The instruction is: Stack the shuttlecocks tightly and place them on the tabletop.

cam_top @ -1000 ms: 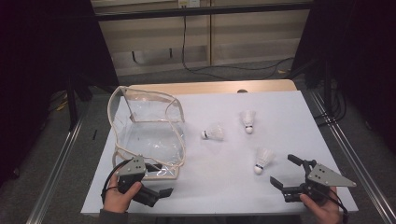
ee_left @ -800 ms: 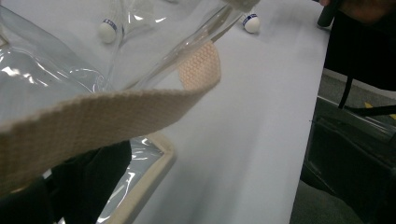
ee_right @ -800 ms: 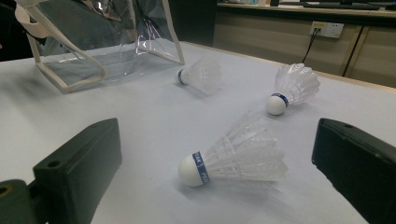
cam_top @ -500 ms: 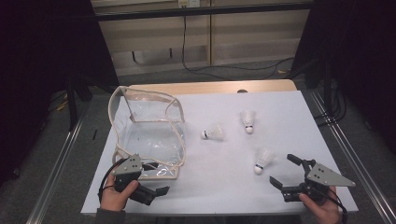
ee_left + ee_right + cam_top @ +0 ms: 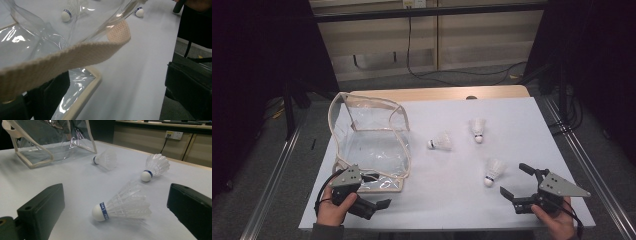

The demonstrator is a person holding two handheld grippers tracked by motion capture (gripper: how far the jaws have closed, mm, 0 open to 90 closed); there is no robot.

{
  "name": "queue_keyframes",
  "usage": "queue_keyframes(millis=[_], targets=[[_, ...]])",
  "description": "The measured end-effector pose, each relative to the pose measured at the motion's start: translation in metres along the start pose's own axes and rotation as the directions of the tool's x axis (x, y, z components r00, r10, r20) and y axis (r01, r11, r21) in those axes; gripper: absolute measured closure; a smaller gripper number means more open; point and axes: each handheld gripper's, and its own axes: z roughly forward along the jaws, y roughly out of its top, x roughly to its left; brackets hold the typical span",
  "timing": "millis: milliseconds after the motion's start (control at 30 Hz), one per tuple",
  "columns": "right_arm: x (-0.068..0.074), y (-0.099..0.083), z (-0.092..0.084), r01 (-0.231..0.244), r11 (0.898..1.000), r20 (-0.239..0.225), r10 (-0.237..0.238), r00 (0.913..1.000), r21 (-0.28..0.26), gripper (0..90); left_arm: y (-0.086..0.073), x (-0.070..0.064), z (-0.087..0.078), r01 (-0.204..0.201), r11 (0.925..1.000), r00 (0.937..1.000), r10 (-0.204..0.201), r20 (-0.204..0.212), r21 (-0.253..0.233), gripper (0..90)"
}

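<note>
Approach stage of gathering shuttlecocks into the clear bag (image 5: pixel 372 145). The right gripper (image 5: pixel 524 186) rests on the desk (image 5: pixel 512 125) with jaws wide apart and empty, aimed at the nearest shuttlecock (image 5: pixel 493 171), which lies on its side just ahead; two other shuttlecocks (image 5: pixel 440 142) lie farther off, right of the bag. The left gripper (image 5: pixel 374 197) sits at the bag's near corner, its webbing strap (image 5: pixel 75 56) crossing the view; whether the jaws hold it cannot be told. Next move, judged: advance the right jaws around the shuttlecock and close gently on the feathers

White shuttlecock (image 5: pixel 492 171) lies on its side near clear bag (image 5: pixel 371 145).
</note>
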Motion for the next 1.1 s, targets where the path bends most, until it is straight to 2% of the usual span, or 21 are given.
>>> queue_keyframes(millis=[500,833,1100], targets=[[-0.01,0.004,0.008,-0.024,0.999,0.02,0.024,0.9995,0.027,0.8,0.0,0.001,0.0,0.004,1.0,1.0,-0.004,0.009,-0.009,5.3],[-0.013,0.006,0.016,-0.023,0.999,0.013,0.022,0.9997,0.042,0.5,0.0,0.001,-0.001,0.003,0.9999,0.9999,-0.003,0.012,-0.015,5.2],[-0.016,0.007,0.023,-0.042,0.997,0.012,0.041,0.9991,0.065,0.8,-0.001,0.001,0.0,-0.002,0.9999,1.0,0.002,0.008,-0.01,5.2]])
